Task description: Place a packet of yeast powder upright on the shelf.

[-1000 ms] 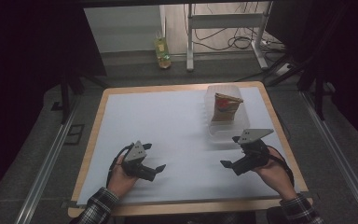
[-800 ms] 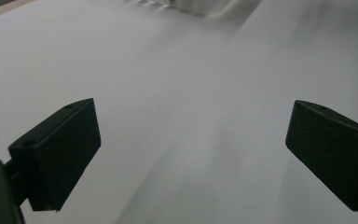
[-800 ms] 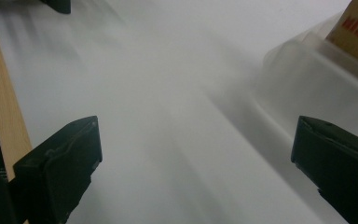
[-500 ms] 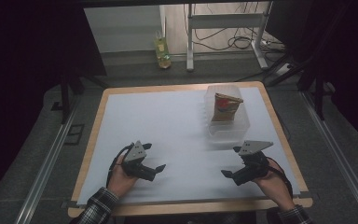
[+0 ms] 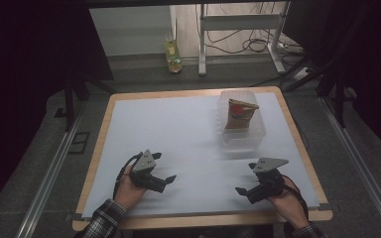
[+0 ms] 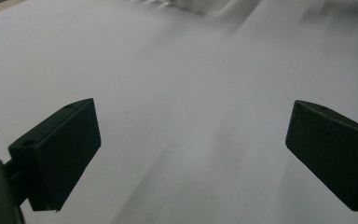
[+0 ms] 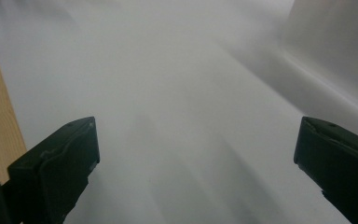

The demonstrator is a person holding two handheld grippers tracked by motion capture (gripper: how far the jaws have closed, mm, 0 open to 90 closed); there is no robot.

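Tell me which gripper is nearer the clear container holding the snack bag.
Right. The right gripper sits just in front of the clear container; the left gripper lies farther off, toward the table's left.

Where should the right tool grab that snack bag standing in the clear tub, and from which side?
Probably the snack bag's crimped top edge, from above. It stands upright inside the clear tub, whose walls block a side approach, while the top edge rises about level with the tub's rim. The right tool, jaws open, is nearest; line its jaws across the thin seam.
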